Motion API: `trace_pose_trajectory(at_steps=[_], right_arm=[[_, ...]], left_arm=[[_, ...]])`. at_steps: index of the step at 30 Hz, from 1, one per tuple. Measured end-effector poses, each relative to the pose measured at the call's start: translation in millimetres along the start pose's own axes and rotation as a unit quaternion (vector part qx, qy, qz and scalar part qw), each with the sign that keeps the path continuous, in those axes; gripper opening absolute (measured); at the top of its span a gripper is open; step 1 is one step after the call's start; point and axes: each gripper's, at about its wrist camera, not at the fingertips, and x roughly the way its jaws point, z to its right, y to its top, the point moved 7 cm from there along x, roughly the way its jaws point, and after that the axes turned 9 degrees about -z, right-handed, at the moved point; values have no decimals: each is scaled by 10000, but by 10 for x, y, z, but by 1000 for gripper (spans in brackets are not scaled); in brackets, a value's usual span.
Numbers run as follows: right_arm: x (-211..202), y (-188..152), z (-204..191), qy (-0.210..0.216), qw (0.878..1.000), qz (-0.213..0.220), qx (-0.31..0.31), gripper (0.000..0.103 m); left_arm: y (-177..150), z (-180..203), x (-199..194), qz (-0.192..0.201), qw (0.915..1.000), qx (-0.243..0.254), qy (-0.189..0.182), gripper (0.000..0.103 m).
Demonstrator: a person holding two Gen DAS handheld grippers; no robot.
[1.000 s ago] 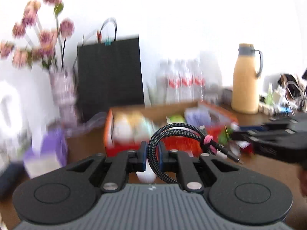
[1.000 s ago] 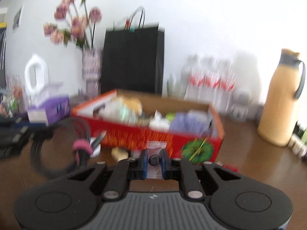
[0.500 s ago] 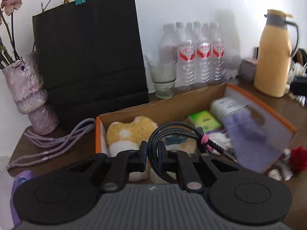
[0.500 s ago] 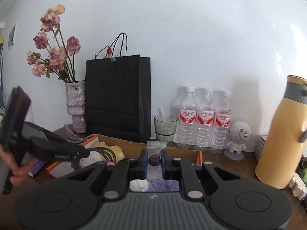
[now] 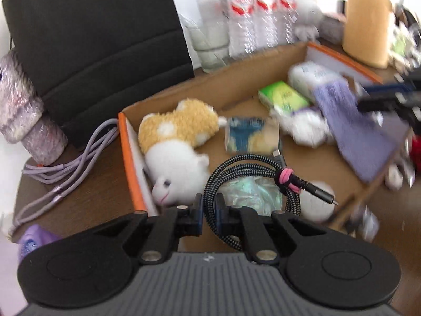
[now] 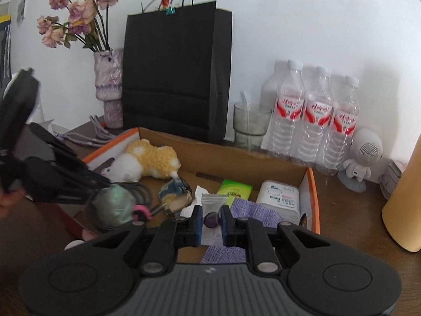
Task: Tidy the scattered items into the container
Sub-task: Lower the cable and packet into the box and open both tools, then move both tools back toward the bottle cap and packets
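Observation:
A cardboard box with an orange rim [image 5: 126, 152] [image 6: 313, 197] holds a yellow-and-white plush toy [image 5: 179, 137], a green packet [image 5: 282, 96], a white tissue pack [image 6: 279, 194] and a purple cloth [image 5: 357, 131]. My left gripper [image 5: 208, 205] hangs over the box's near left part. Its jaws are closing tighter on a coiled black-and-white braided cable [image 5: 244, 162] bound with a pink tie. My right gripper [image 6: 211, 220] is shut on a wrapped purple candy [image 6: 214, 201] above the box's front edge. The right wrist view shows the left gripper [image 6: 102, 184] with the cable at the left.
Behind the box stand a black paper bag [image 6: 176, 73], a vase of dried roses [image 6: 109, 87], a glass [image 6: 248, 129], water bottles [image 6: 315, 115] and a small robot-shaped speaker [image 6: 363, 158]. A yellow flask [image 5: 368, 18] stands at the right, and a purple cable [image 5: 68, 163] lies left of the box.
Both grippers have moved in over the box. The left one has tipped downward with the cable above the box's contents. The right one has carried the candy up to the front edge.

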Motion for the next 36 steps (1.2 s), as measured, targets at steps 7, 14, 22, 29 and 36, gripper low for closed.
trace_pose_trajectory(at_steps=[7,14,22,29,36], right_arm=[[348,54,28,711,9933,-883,215,13],[731,87,-36,1174,9696,-2083,511,42],[377,360,226,1194,9653,-1990,1199,67],[166,305,416,780,9617,-2204,1431,85],[-70,37,318,511,9848,-1082,1259,86]], left_arm=[[-98,-177,-37,-206,9998,-8,35,10],[24,-284,-203,-66,9989,-442,-163,30],[163,-469,-482,2,9854,-1635,-466,47],[123,-441,-545,215,9661,-2557,-283,85],[-203,-121,-860,2319,9434,-2272,684,103]])
